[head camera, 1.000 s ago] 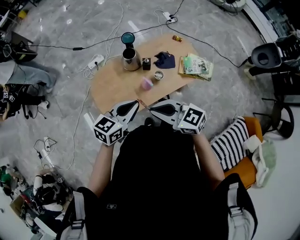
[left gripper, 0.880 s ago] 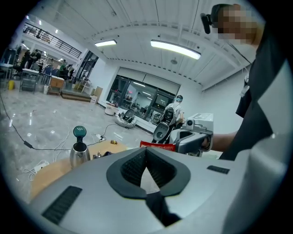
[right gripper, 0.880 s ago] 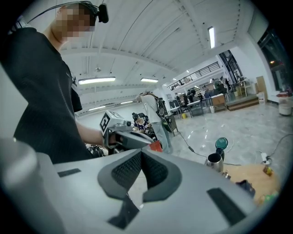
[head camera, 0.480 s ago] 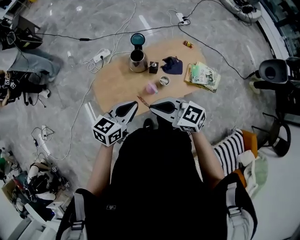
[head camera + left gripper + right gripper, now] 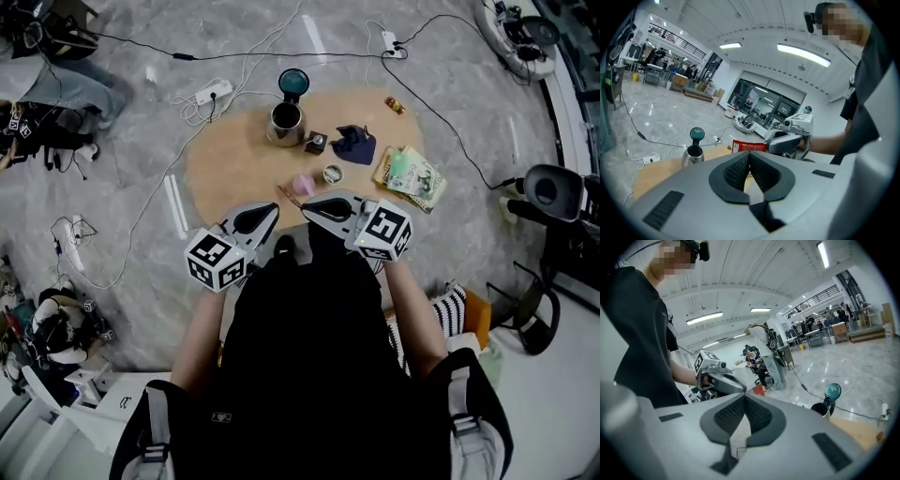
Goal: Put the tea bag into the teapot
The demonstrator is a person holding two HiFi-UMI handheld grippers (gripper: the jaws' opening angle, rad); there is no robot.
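Note:
A red tea bag packet (image 5: 749,146) is held between the two grippers close in front of the person's chest. My left gripper (image 5: 275,210) is shut on one end of it, and my right gripper (image 5: 304,203) is shut on the other end (image 5: 759,390). The two gripper tips almost touch. In the head view the packet (image 5: 289,195) shows as a thin reddish strip. The steel teapot (image 5: 285,120) stands at the far side of the wooden table (image 5: 230,169), with its teal lid (image 5: 293,82) swung open. Both gripper views show the teapot (image 5: 693,157) (image 5: 819,408) well beyond the jaws.
On the table are a pink cup (image 5: 303,184), a small round tin (image 5: 333,173), a black box (image 5: 319,142), a dark blue cloth (image 5: 355,143) and green packets (image 5: 411,178). Cables and a power strip (image 5: 214,92) lie on the floor behind. A black chair (image 5: 553,192) stands at the right.
The head view has shifted, so the table and teapot sit further right in the picture. Both grippers stay tip to tip on the packet before the chest.

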